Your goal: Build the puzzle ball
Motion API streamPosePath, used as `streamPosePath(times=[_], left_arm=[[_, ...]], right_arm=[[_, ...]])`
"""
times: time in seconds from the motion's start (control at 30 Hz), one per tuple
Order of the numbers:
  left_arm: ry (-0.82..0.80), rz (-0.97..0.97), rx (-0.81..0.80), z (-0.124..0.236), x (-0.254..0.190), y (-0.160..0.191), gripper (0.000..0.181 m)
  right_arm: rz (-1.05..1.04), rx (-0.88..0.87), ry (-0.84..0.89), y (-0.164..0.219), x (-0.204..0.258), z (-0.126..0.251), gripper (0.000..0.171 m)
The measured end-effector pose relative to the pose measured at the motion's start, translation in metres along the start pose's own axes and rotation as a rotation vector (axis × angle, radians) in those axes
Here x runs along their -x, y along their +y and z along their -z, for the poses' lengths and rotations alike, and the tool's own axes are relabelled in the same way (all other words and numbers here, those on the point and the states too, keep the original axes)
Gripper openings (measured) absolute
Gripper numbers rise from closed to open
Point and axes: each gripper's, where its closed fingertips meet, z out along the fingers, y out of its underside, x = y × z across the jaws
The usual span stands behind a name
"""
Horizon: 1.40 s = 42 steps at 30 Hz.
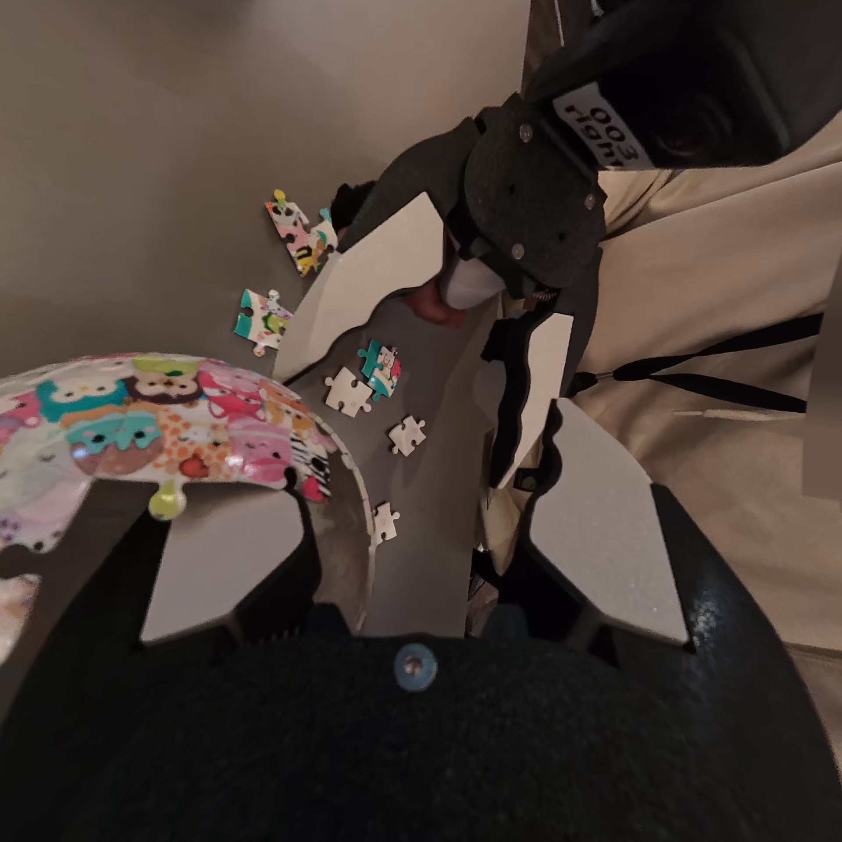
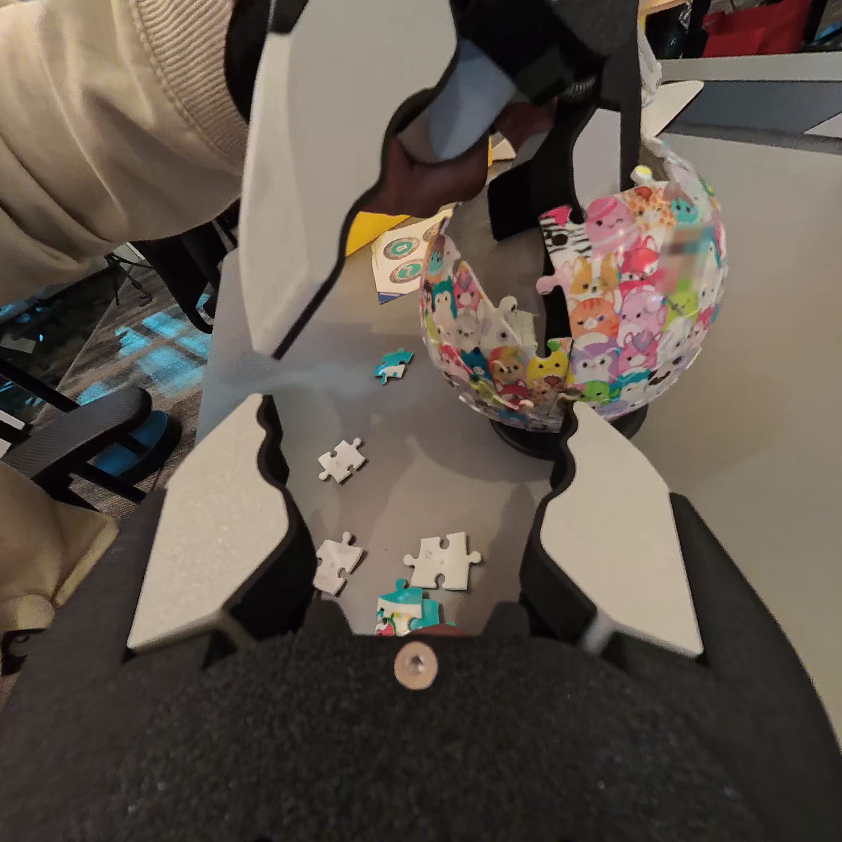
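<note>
The counter (image 2: 738, 478) is a plain grey, matte surface under soft, even light. Left of it, the floor (image 2: 150, 337) is carpeted in a grey and blue pattern, with a dark chair (image 2: 82, 437) standing on it. At far right, a red object (image 2: 756, 27) sits behind another grey surface.

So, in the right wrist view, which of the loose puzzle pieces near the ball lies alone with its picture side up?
The small teal cardboard puzzle piece, left of the colourful puzzle ball. The three white pieces nearer the camera lie blank side up.
</note>
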Motion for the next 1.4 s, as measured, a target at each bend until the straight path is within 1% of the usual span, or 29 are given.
streamPosePath(times=[0.07,0.1,0.17,0.3,0.4,0.5,0.63,0.73,0.87,1.0,1.1,1.2,1.27,1.4], left_arm=[[0.024,0.004,-0.017,0.003,-0.001,0.002,0.1],[0.031,0.011,-0.014,0.004,-0.001,0.005,0.095],[0.049,0.026,0.0,0.006,-0.002,0.01,0.091],[0.048,0.01,0.022,0.003,-0.002,0.013,0.096],[0.039,-0.021,0.026,0.0,-0.004,0.011,0.1],[0.049,-0.026,0.01,0.0,-0.005,0.008,0.1],[0.067,-0.026,-0.001,0.0,-0.007,0.007,0.096],[0.067,-0.026,-0.008,0.0,-0.007,0.006,0.096],[0.066,-0.022,-0.014,0.001,-0.006,0.007,0.094],[0.078,-0.001,-0.025,0.005,-0.008,0.007,0.087],[0.07,-0.007,-0.043,0.011,-0.011,0.008,0.087],[0.069,-0.014,-0.039,0.009,-0.014,0.009,0.086],[0.065,-0.022,-0.028,0.005,-0.014,0.01,0.089],[0.051,-0.038,-0.017,0.0,-0.011,0.008,0.095]], right_arm=[[0.016,-0.002,-0.001,-0.001,0.001,0.0,0.112],[0.021,-0.002,-0.006,-0.001,0.002,0.0,0.109],[0.019,-0.002,-0.007,0.0,0.002,0.0,0.11],[0.015,0.007,-0.01,0.002,0.003,-0.002,0.113],[0.035,0.015,0.002,0.002,0.002,-0.002,0.119],[0.045,0.016,0.014,0.002,0.002,-0.003,0.124],[0.061,0.027,0.015,0.003,0.004,-0.004,0.126],[0.061,0.025,0.017,0.003,0.003,-0.003,0.126],[0.054,0.016,0.012,0.002,0.002,-0.002,0.122],[0.039,0.003,0.006,0.0,0.0,0.001,0.115],[0.005,-0.012,0.002,-0.002,-0.004,0.005,0.112],[-0.044,-0.031,-0.046,-0.003,0.0,0.005,0.107],[-0.056,-0.036,-0.05,-0.003,0.001,0.004,0.11],[-0.026,0.0,-0.022,0.003,0.001,-0.002,0.121]])
